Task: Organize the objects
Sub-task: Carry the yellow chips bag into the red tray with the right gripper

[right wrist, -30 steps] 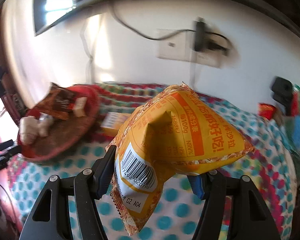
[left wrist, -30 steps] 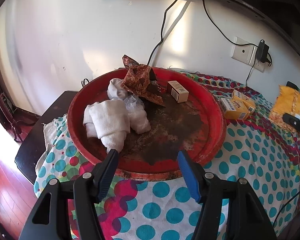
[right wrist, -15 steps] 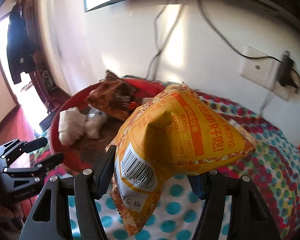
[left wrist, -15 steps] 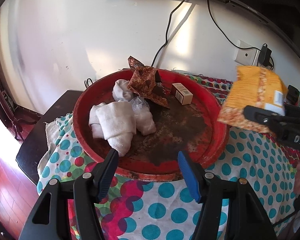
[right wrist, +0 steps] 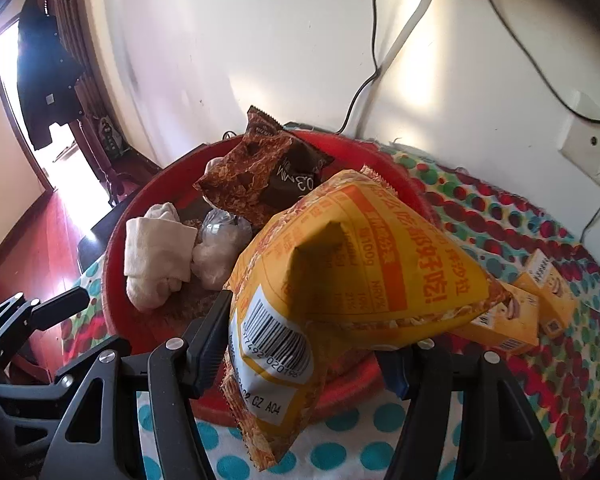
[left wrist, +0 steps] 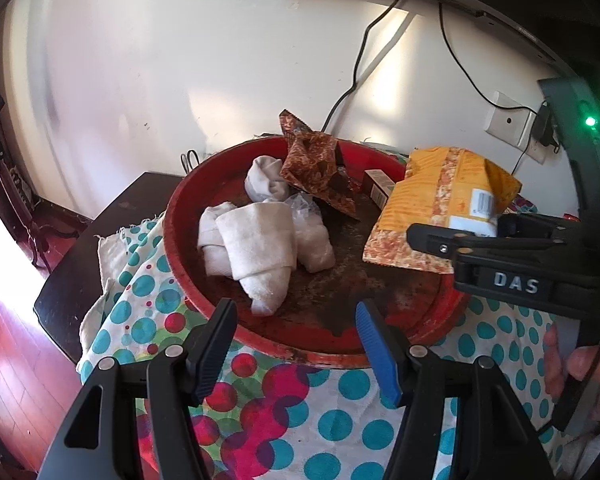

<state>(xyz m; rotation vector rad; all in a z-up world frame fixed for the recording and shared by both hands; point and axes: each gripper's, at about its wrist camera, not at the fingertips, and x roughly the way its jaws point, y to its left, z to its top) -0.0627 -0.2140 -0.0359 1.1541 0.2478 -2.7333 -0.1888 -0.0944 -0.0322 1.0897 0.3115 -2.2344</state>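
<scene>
Yellow crinkled snack packet (right wrist: 340, 280) is clamped at its barcode end between the right gripper (right wrist: 304, 336) fingers, hanging over the right rim of the round red tray (left wrist: 180, 216), centre frame. Release looks best over the bare patch, clear of the rolled white cloth (left wrist: 256, 244); clearance is hard to judge. Left gripper (left wrist: 296, 344) sits lower centre, wide and empty, level, at the tray's near rim.

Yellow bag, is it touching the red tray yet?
Cannot tell. In the left wrist view the yellow bag, pinched in the right claw, hangs over the red tray, but its lower edge overlaps the tray floor, so no gap or contact shows plainly.
</scene>
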